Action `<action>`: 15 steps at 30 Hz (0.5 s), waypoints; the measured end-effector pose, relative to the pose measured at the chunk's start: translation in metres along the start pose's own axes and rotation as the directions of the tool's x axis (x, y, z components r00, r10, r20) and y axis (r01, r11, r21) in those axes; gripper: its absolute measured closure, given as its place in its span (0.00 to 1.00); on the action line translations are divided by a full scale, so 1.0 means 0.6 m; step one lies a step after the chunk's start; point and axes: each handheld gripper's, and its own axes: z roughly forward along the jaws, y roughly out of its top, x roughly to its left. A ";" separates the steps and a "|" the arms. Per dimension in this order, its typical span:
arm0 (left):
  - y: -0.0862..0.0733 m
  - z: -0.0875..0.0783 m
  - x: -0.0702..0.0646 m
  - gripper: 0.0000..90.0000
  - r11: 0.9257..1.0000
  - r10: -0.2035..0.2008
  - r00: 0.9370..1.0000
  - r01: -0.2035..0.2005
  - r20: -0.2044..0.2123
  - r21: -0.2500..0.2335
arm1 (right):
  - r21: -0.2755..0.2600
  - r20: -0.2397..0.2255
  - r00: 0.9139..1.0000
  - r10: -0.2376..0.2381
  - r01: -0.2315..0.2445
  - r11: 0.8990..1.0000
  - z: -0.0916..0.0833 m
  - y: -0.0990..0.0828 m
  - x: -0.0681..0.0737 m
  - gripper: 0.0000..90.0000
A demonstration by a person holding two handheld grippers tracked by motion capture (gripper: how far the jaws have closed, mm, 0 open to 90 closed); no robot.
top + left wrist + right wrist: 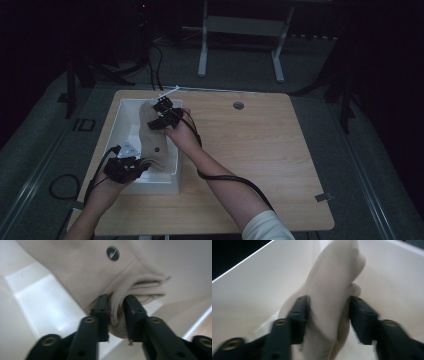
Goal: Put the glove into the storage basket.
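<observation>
Two tools clamping beige garment over bin.

The bin sits on the left part of the surface. The folded garment lies in the bin along its right wall. The left gripper is at the garment's near end, the right gripper at its far end.

The high view looks forward and down on the table from afar. Both gripper views sit close inside the bin at ten o'clock, sharing its cloth.
</observation>
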 end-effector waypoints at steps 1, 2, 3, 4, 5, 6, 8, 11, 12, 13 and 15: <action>0.001 0.002 0.000 0.72 1.000 -0.016 1.000 0.016 0.001 0.002 | 0.004 0.011 1.000 -0.001 0.001 1.000 -0.001 0.000 -0.001 0.45; 0.002 0.004 0.001 0.67 1.000 -0.029 1.000 0.029 0.005 0.005 | 0.007 -0.001 1.000 0.003 -0.003 1.000 -0.002 0.000 -0.004 0.44; 0.004 0.004 0.002 0.65 0.999 -0.041 0.999 0.041 -0.002 0.001 | 0.005 -0.019 1.000 0.012 -0.012 1.000 -0.003 0.000 -0.006 0.42; 0.005 0.004 0.002 0.61 0.998 -0.057 0.998 0.057 -0.002 -0.006 | 0.001 -0.021 1.000 0.005 -0.005 1.000 -0.005 0.000 -0.006 0.40; 0.006 0.004 0.001 0.57 0.998 -0.066 0.998 0.066 -0.005 -0.011 | -0.003 -0.014 1.000 -0.005 0.005 1.000 -0.008 0.000 -0.004 0.37; 0.008 0.003 0.000 0.53 0.998 -0.066 0.998 0.066 -0.014 -0.017 | -0.007 -0.013 1.000 -0.014 0.014 1.000 -0.011 0.000 -0.003 0.37; 0.010 0.001 0.000 0.47 0.995 -0.092 0.996 0.092 -0.017 -0.039 | -0.023 -0.032 0.999 -0.017 0.016 1.000 -0.017 -0.001 -0.002 0.34; 0.013 -0.006 -0.001 0.35 0.989 -0.125 0.992 0.123 -0.021 -0.085 | -0.047 -0.061 0.998 -0.014 0.011 0.999 -0.027 -0.002 -0.004 0.30; 0.014 -0.009 -0.001 0.30 0.986 -0.136 0.991 0.133 -0.016 -0.102 | -0.051 -0.076 0.997 -0.015 0.011 0.999 -0.032 -0.003 -0.005 0.27; 0.015 -0.012 -0.001 0.27 0.982 -0.146 0.989 0.143 -0.015 -0.119 | -0.057 -0.102 0.995 -0.017 0.012 0.998 -0.035 -0.004 -0.007 0.24; 0.018 -0.017 -0.004 0.18 0.977 -0.157 0.987 0.153 -0.016 -0.150 | -0.069 -0.122 0.992 -0.018 0.009 0.998 -0.045 -0.006 -0.009 0.23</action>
